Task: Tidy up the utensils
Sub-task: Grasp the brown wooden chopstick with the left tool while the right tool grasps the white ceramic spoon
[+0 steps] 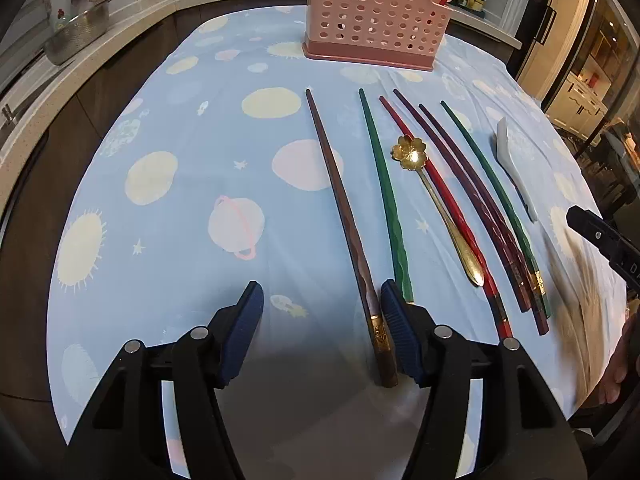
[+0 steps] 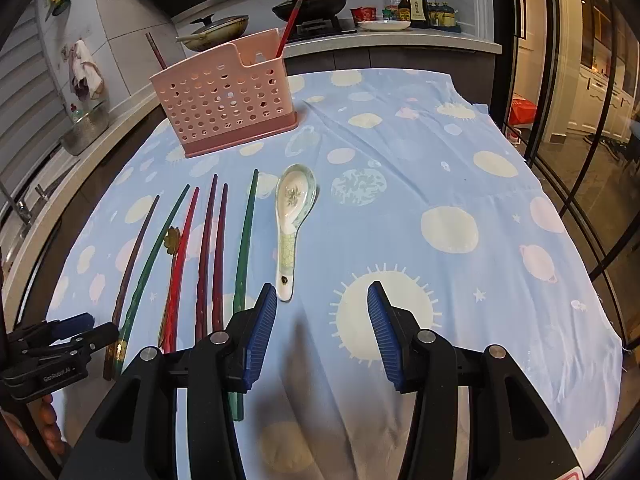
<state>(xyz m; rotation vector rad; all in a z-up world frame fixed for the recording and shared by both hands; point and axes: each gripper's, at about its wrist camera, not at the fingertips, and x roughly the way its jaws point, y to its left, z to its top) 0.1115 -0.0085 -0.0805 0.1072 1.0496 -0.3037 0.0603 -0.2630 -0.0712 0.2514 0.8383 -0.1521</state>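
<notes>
While the blue space-print tablecloth covers the whole table, the pink holder with holes stands upright at the far end, with a red chopstick and a dark one already sticking out of it. Between the holder and the two grippers lies a row of chopsticks, all pointing long-ways from the near edge toward the holder. The left gripper is spread open, and the thick end of the brown chopstick lies between its jaws, close beside the right-hand pad; I judge it is not pinched yet. The left gripper is the nearer one to it, so closing there looks like the next move. A green chopstick lies just beside it, so the pads could bump it. To the left of the brown chopstick the cloth is bare, with lots of room. The right gripper is spread open too and holds nothing. The white ceramic spoon lies just ahead of its left pad, handle end nearest. Smallest is the gold flower spoon, lying among the red and purple chopsticks.
</notes>
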